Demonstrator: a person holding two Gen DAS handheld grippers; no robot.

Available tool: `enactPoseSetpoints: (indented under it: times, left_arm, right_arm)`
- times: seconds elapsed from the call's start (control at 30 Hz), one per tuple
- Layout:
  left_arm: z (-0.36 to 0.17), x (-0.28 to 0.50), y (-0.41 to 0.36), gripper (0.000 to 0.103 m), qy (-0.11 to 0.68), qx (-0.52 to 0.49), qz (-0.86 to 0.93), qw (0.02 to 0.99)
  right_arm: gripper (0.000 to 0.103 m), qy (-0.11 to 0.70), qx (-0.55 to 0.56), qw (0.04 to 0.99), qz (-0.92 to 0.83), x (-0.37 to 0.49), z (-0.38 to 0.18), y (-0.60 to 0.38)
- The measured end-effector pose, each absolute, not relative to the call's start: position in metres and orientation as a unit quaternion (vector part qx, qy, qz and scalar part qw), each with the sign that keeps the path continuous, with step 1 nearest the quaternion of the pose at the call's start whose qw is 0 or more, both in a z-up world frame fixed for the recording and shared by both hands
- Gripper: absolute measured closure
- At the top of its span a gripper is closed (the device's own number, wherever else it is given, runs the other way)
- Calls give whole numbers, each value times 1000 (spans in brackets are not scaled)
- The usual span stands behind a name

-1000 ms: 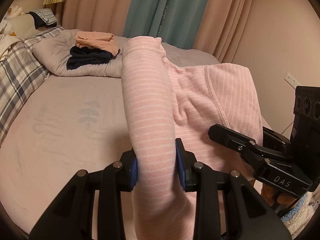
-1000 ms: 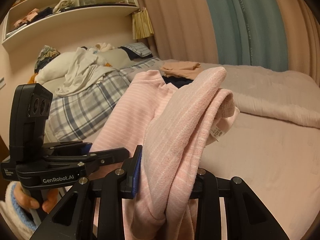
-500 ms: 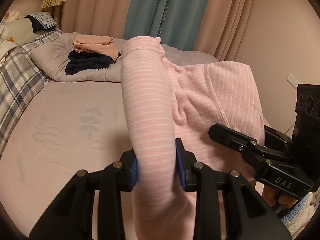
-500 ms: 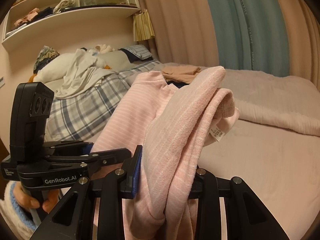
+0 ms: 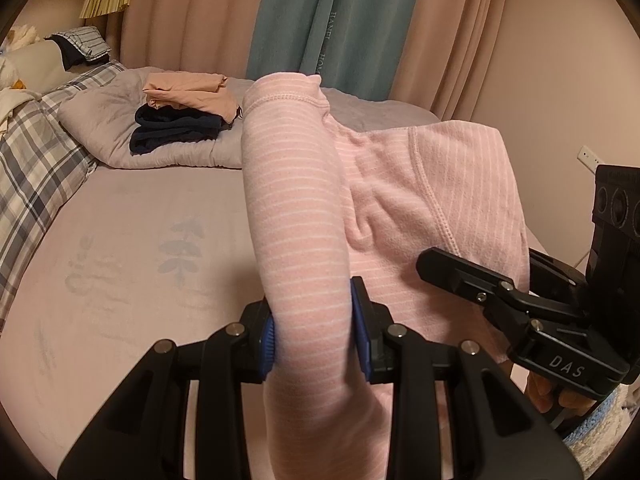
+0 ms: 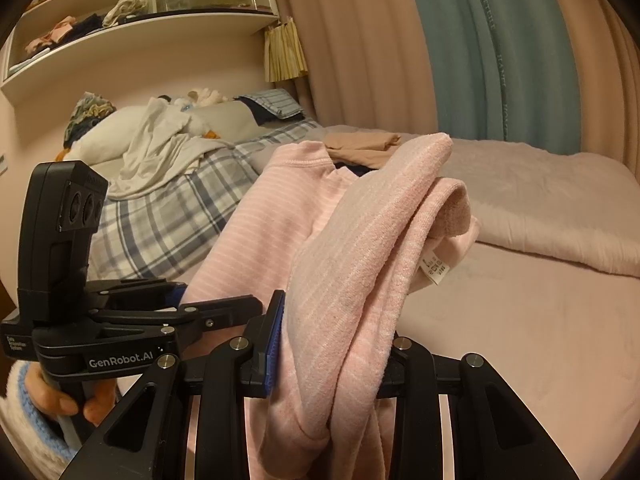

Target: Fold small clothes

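A pink garment with thin white stripes (image 5: 304, 208) hangs in the air above the bed, held at two places. My left gripper (image 5: 314, 336) is shut on one bunched edge of it; the cloth rises over the fingers and drops below them. My right gripper (image 6: 332, 344) is shut on another folded edge of the same garment (image 6: 360, 240), with a white care label (image 6: 434, 270) showing. Each gripper shows in the other's view: the right one (image 5: 520, 304) at the right, the left one (image 6: 132, 320) at the left.
The pink bed sheet (image 5: 132, 248) lies below. A folded stack, peach on dark navy (image 5: 180, 120), rests on a grey quilt (image 5: 96, 124) at the back. A plaid blanket (image 6: 160, 216) and loose white clothes (image 6: 160, 140) lie left. Curtains (image 5: 332, 20) hang behind; shelves (image 6: 120, 12) above.
Both grippers have moved slightly forward and left over the bed with the garment held. The grip and the garment's shape are unchanged.
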State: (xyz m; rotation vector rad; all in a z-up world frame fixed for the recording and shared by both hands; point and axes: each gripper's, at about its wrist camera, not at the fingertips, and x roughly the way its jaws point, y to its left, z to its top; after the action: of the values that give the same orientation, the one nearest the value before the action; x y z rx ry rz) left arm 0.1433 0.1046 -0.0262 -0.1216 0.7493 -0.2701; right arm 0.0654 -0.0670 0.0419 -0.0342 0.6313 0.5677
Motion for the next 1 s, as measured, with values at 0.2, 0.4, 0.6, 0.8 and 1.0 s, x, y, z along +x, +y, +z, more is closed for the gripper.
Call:
enactPoseSetpoints:
  times: [0.2, 0.4, 0.6, 0.8, 1.0]
  left_arm:
    - [-27, 146, 105, 72, 365, -58, -128, 920]
    - [-29, 149, 106, 72, 366, -59, -128, 920]
    - [-37, 158, 109, 72, 373, -60, -124, 917]
    - [-51, 177, 113, 72, 387, -59, -118, 913]
    - [-73, 204, 118, 72, 406, -61, -112, 905]
  right_arm:
    - [68, 308, -19, 910, 277, 73, 42, -67]
    - [68, 309, -21, 910, 277, 75, 41, -66]
    - [68, 315, -22, 907, 278, 86, 34, -64]
    - [68, 327, -19, 903, 276, 106, 21, -59]
    - [68, 345, -13, 898, 273, 125, 3, -56]
